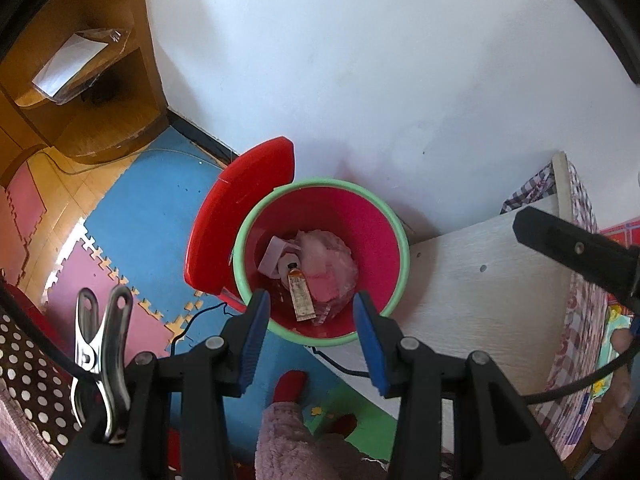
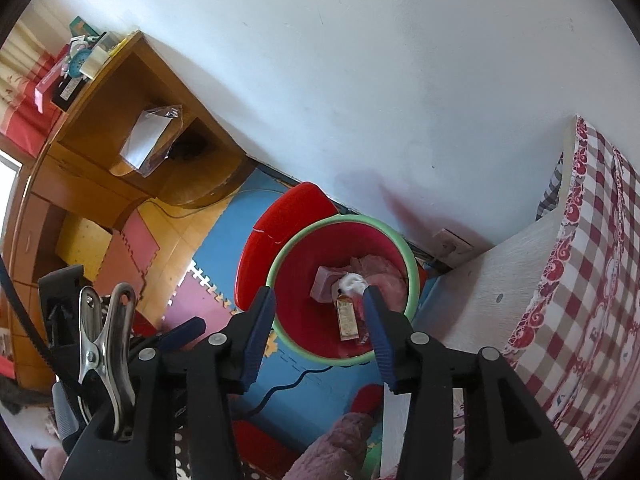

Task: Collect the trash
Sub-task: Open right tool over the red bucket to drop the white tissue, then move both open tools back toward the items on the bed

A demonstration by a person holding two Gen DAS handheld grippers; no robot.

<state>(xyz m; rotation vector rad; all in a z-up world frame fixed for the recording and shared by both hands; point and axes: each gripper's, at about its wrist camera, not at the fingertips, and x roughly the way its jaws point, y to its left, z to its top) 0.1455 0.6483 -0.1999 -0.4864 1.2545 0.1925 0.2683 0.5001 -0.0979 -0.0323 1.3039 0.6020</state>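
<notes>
Several scraps of trash (image 1: 316, 270) lie at the bottom of the red bin (image 1: 362, 216), a small tube (image 1: 301, 294) among them, with the lid (image 1: 240, 216) flipped back against the wall. My right tongs (image 2: 320, 316) hang apart and empty over the rim, as do my left tongs (image 1: 310, 320), likely so drops fall inside.

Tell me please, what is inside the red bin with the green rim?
Inside the red bin lie an orange tube, white paper, a crumpled white tissue and pinkish plastic wrap. These cover most of the bottom, so anything beneath stays hidden.
</notes>
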